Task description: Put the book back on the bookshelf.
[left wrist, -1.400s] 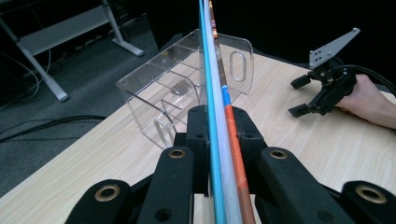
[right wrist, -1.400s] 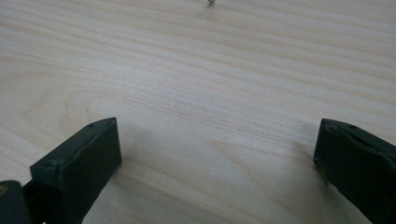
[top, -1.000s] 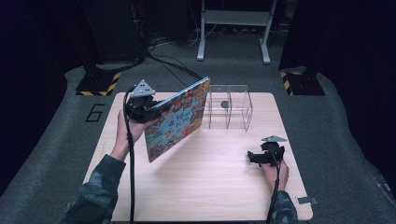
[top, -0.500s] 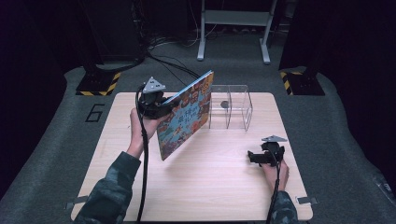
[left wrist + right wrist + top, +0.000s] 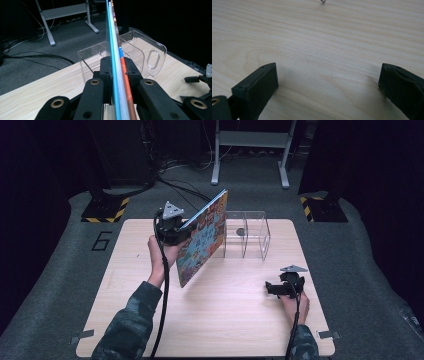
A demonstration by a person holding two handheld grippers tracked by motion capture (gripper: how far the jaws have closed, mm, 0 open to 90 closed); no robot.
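The left hand-held gripper [image 5: 186, 226] clamps a book [image 5: 204, 237] edge-on just short of the clear rack [image 5: 246, 240] ahead, where keeping it upright should ease entry; the right hand-held gripper [image 5: 270, 288] rests wide open.

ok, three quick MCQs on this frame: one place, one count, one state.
1. Where is the clear rack?
A. the table's far edge
B. the near edge
C. on the floor

2. How many grippers hold something?
A. none
B. one
C. two

3. How does the book sit?
A. flat on the table
B. tilted, lifted off it
C. slotted in the rack

Answers: 1 A, it stands at the far side of the table. 2 B, the left gripper clamps the book; the right gripper gapes. 3 B, it hangs clear beside the rack.
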